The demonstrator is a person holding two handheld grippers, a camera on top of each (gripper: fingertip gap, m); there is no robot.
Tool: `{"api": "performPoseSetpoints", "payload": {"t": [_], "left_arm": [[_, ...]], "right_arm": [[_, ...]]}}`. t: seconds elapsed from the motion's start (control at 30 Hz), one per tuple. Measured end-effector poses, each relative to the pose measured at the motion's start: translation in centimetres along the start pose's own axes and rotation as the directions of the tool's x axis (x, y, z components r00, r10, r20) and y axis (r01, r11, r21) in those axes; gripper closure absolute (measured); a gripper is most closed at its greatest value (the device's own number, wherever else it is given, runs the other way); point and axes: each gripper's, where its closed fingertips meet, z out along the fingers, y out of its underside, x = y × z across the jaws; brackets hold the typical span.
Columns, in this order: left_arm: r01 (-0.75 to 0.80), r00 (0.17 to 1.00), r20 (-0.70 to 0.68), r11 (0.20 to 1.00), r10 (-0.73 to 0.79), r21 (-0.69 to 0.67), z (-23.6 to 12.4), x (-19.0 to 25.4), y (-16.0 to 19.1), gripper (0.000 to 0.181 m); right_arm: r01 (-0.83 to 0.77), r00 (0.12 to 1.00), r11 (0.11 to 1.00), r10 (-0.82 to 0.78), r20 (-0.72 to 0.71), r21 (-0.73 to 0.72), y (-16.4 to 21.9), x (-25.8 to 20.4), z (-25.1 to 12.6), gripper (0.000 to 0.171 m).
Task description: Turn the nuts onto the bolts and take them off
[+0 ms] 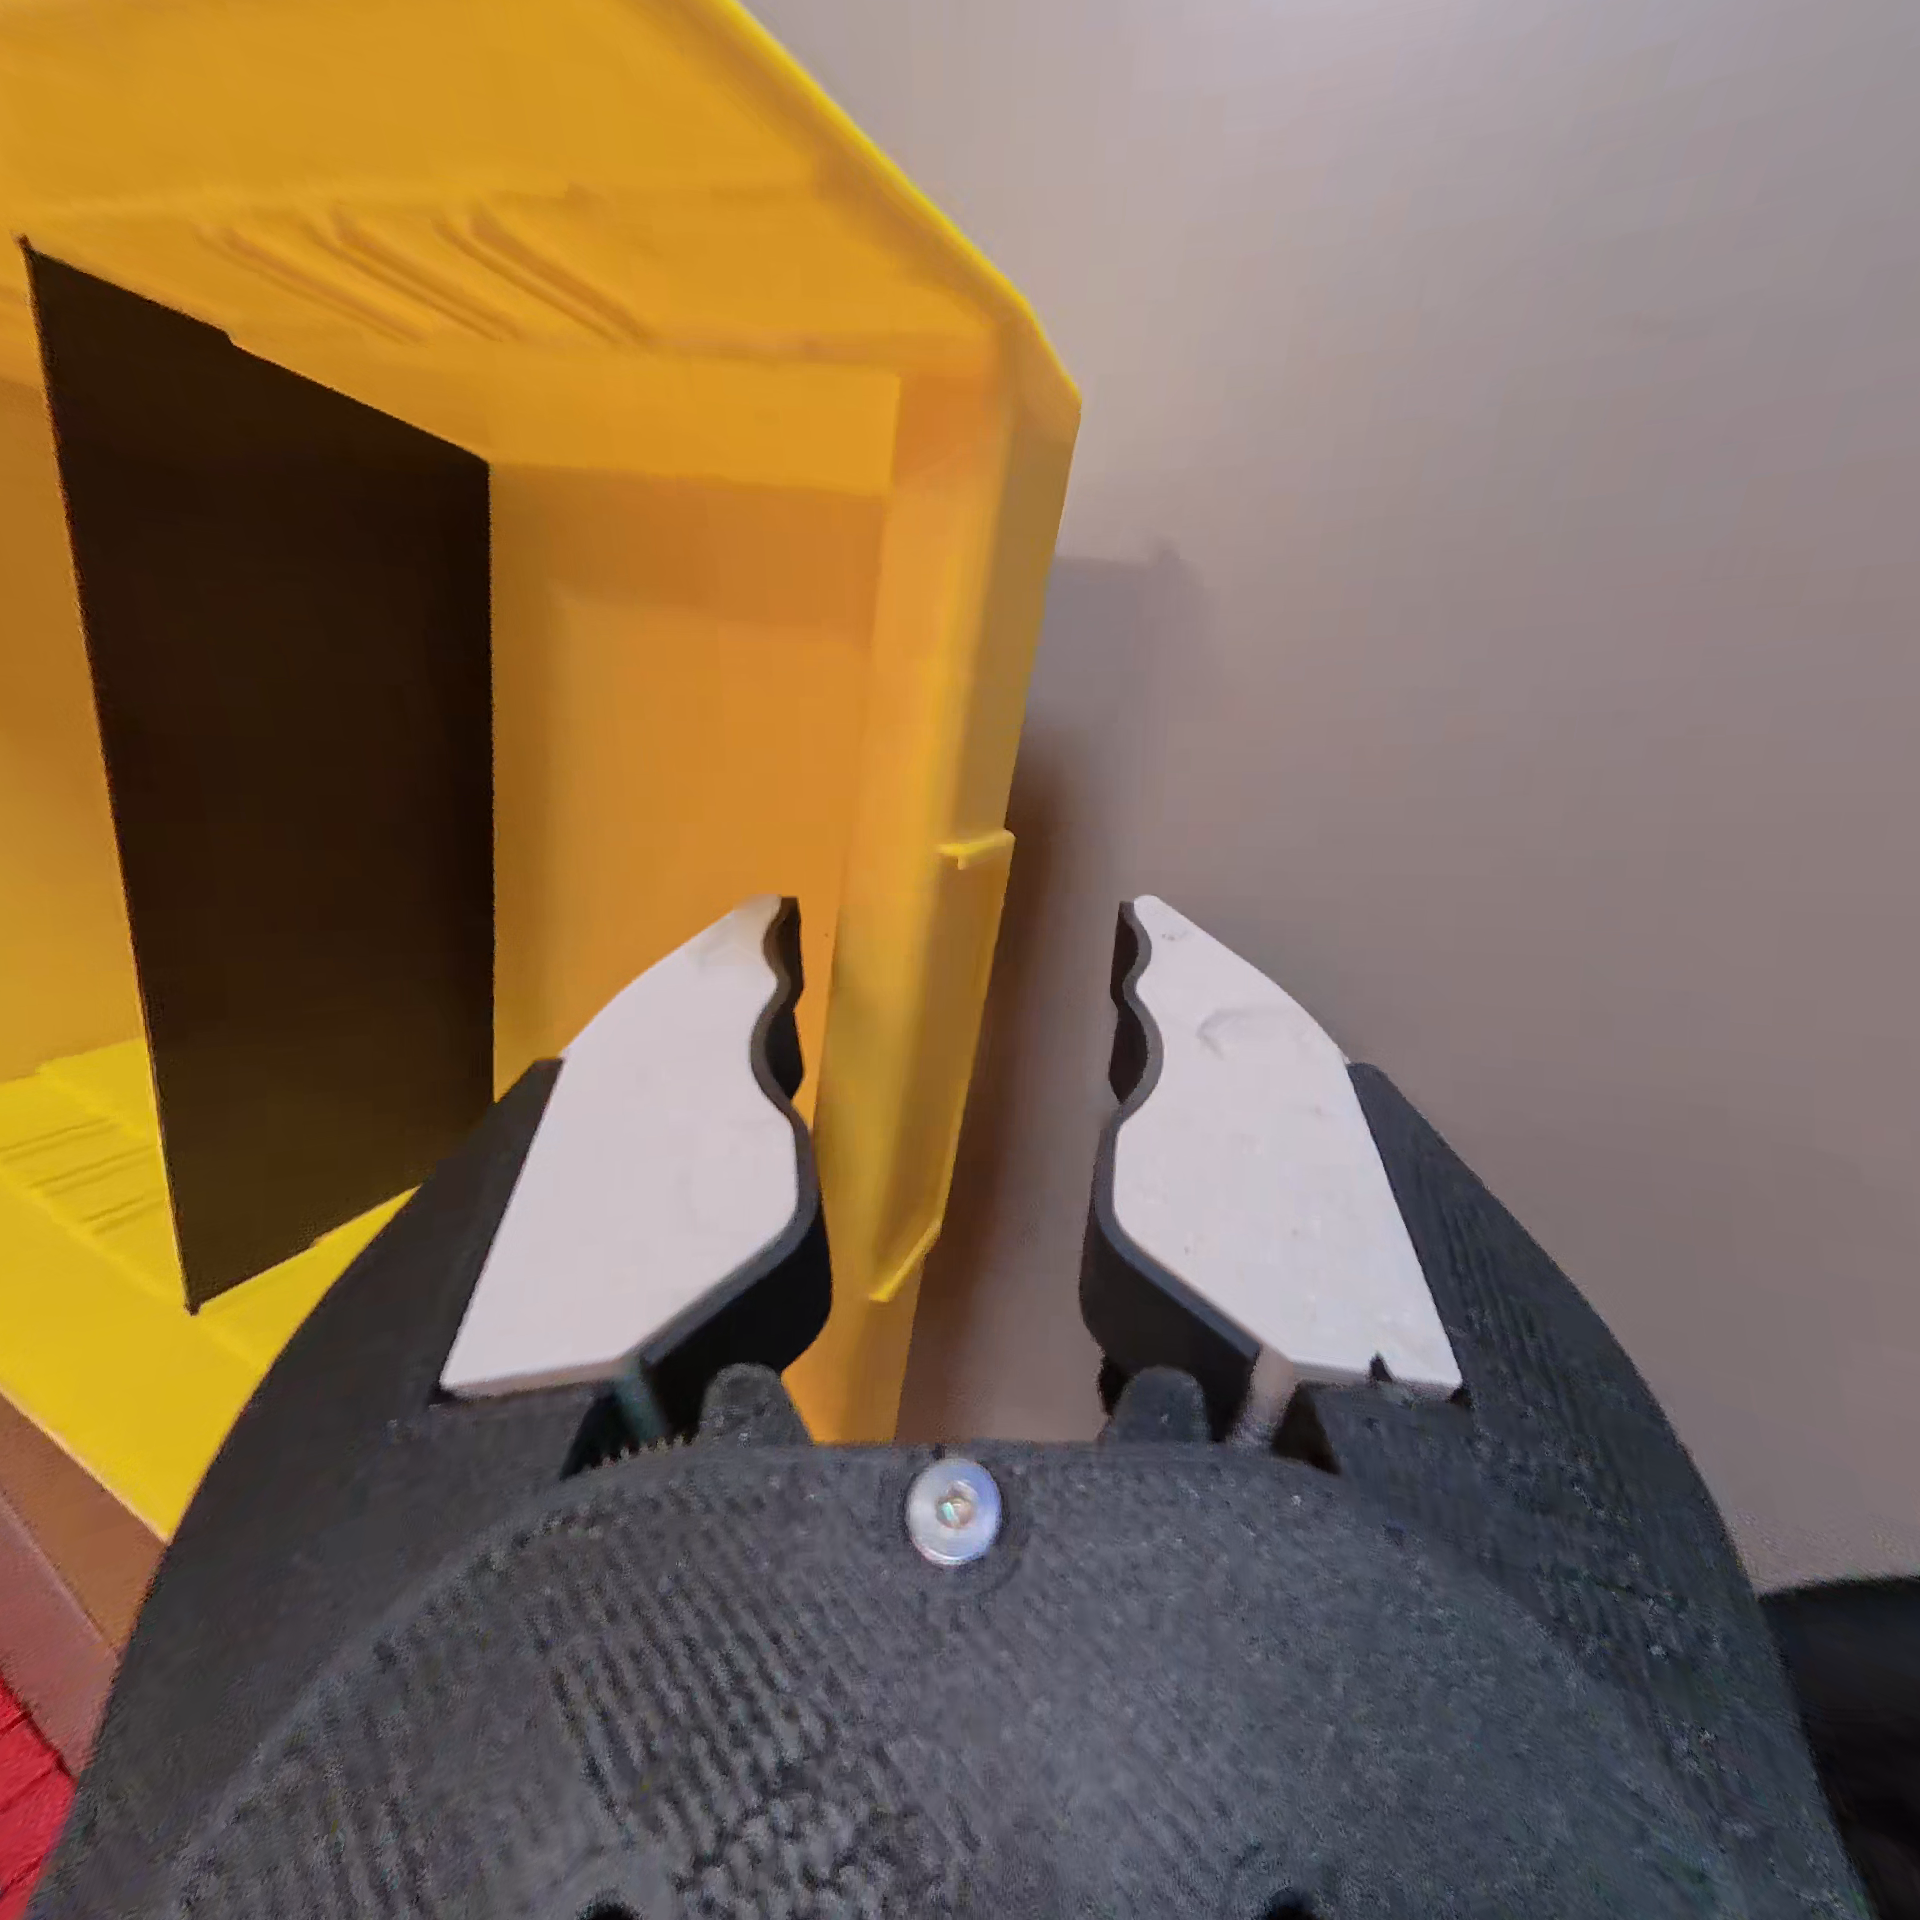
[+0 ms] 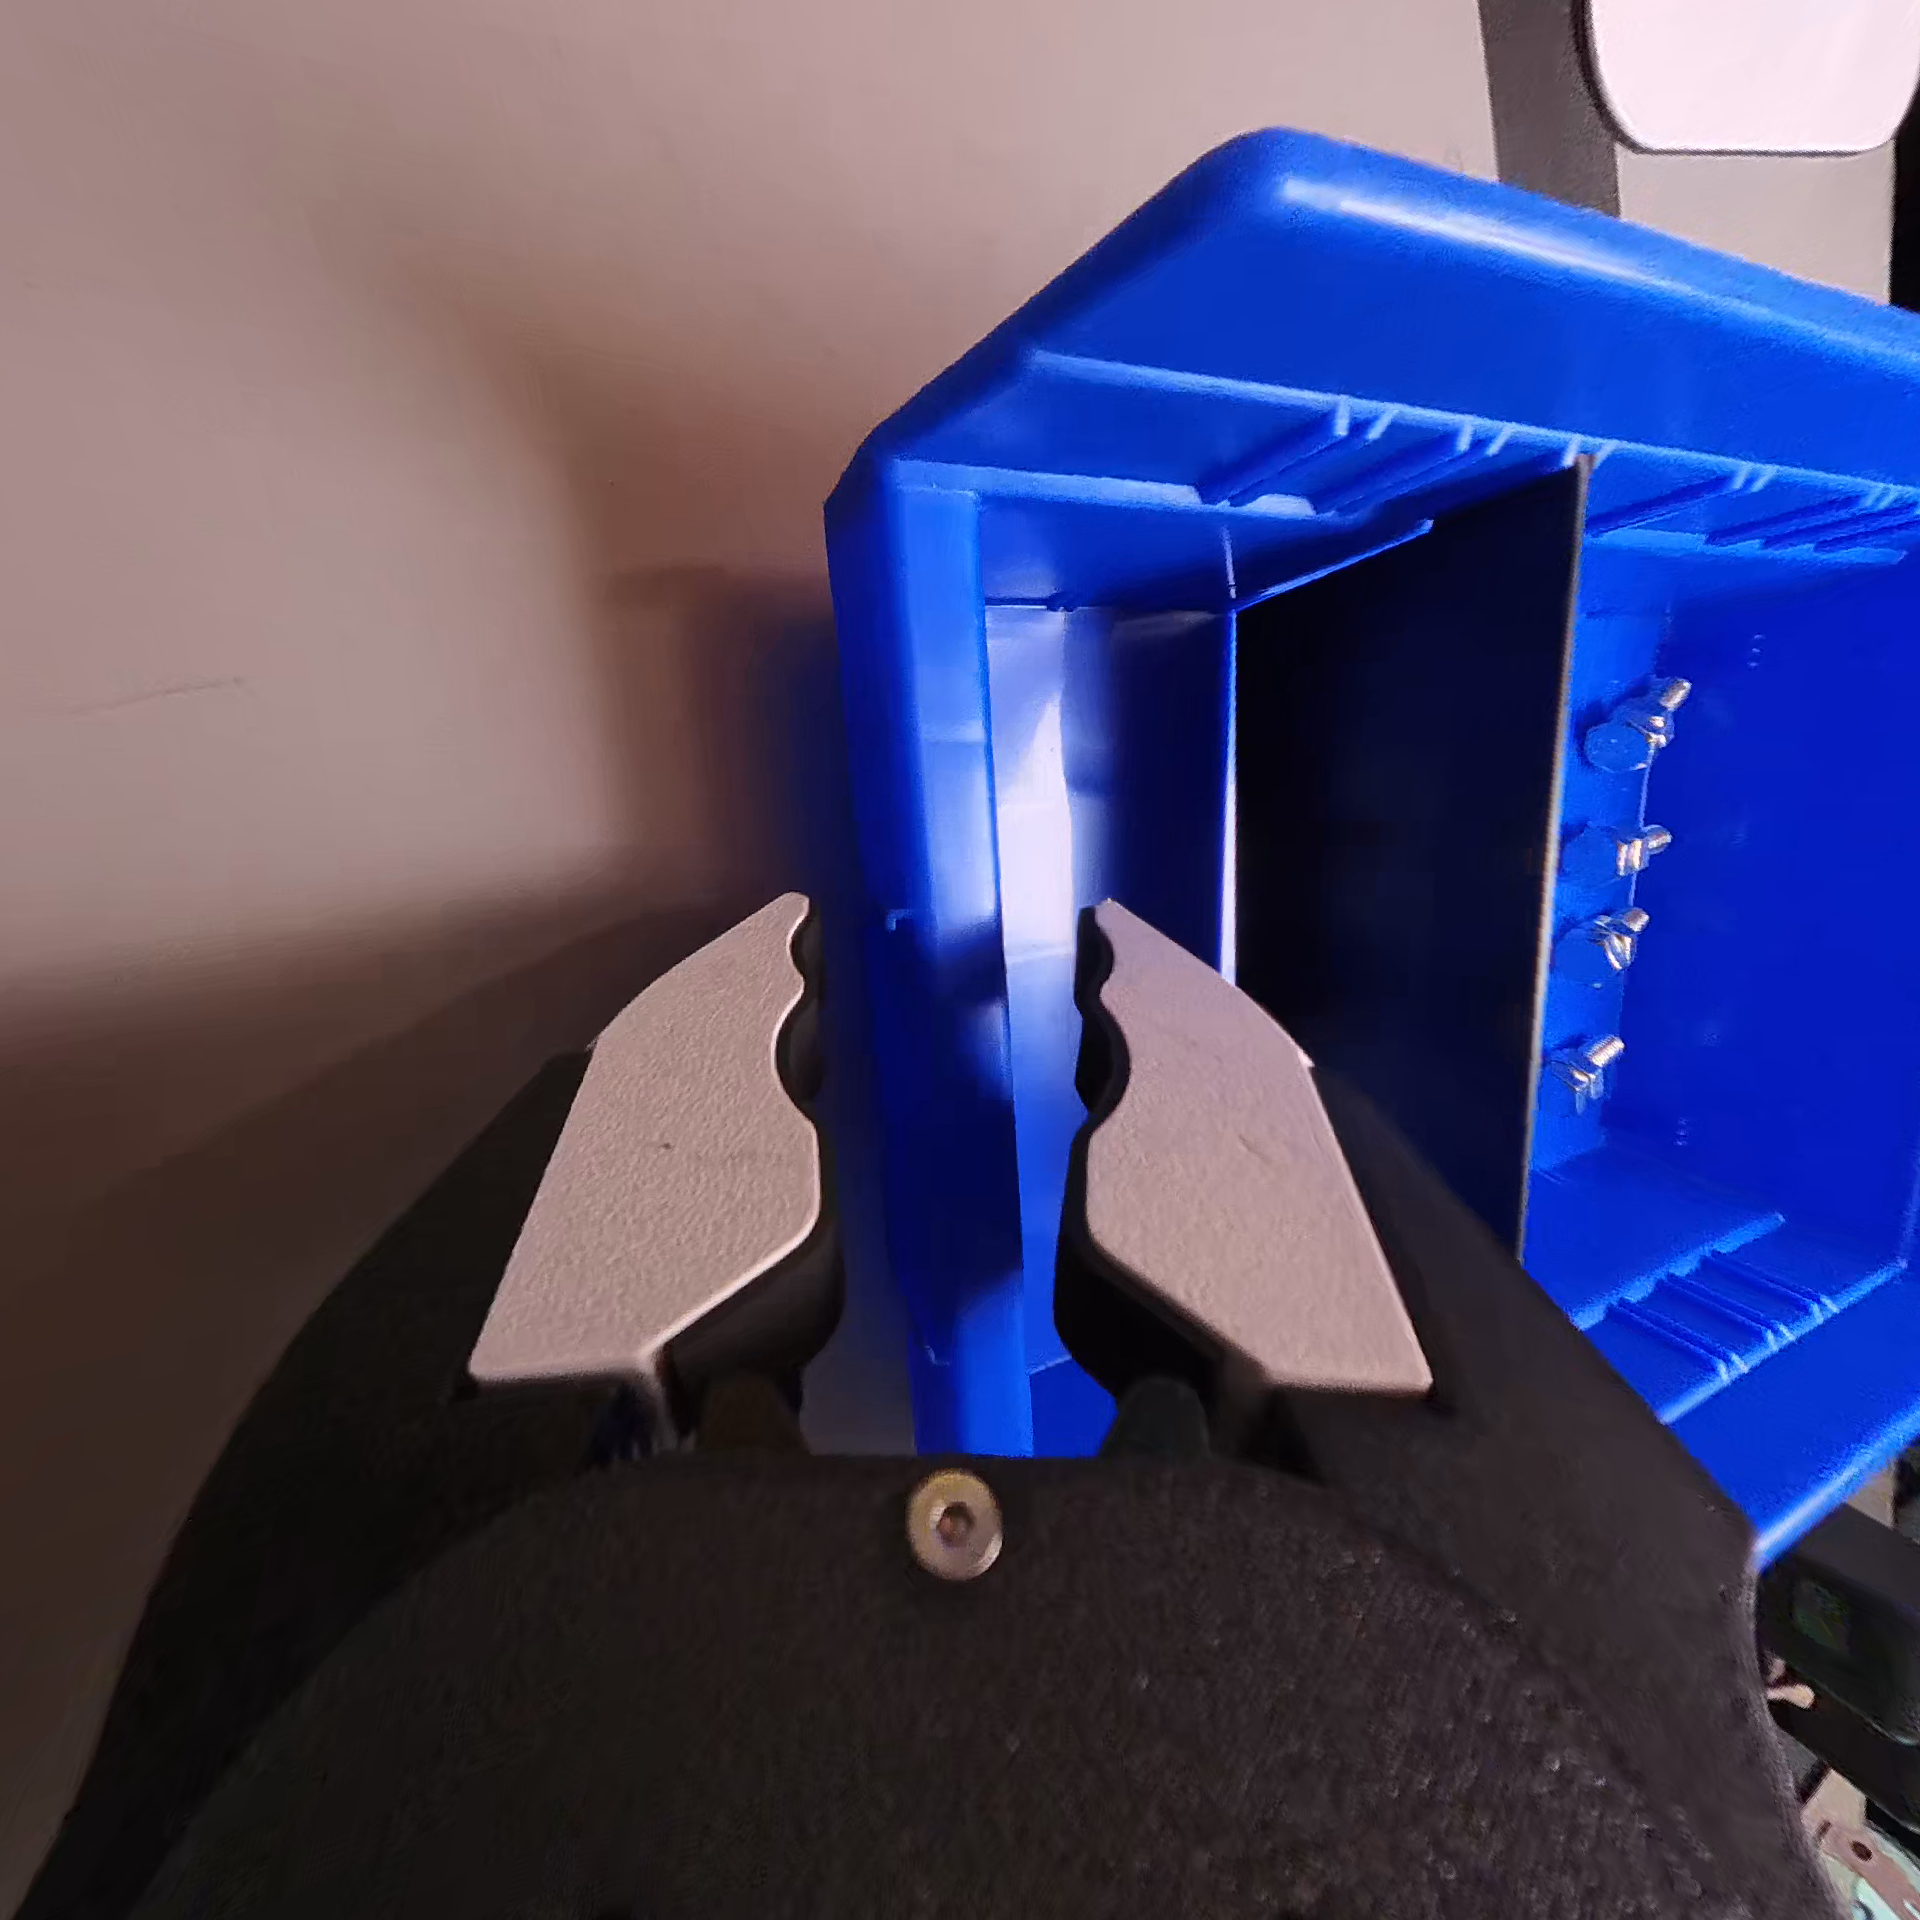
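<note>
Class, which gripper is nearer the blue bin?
Right. The right gripper straddles the blue bin wall; the left gripper straddles a yellow bin wall, no blue bin in its view.

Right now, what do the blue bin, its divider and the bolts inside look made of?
Blue bin: looks like moulded plastic, glossy, with ribs and soft highlights along the rim. Divider: a thin, flat, dark sheet, matte; plastic or metal, I cannot tell. Bolts: bright silvery metal, probably plated steel, with shiny glints on the threaded ends.
</note>
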Motion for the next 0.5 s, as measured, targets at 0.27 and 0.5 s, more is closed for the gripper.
{"api": "performPoseSetpoints", "payload": {"t": [0.27,0.5], "left_arm": [[-0.156,0.978,0.145,0.987,0.148,0.048,1.9,-0.8,-2.4,0.15],[-0.28,0.958,0.123,0.943,0.261,0.182,0.9,5.0,-7.9,0.152]], "right_arm": [[0.041,0.999,0.999,-0.041,-0.005,0.005,0.4,-0.6,0.6,0.142],[0.137,0.991,0.989,-0.137,0.009,0.051,-0.4,-4.7,-1.1,0.142]]}}
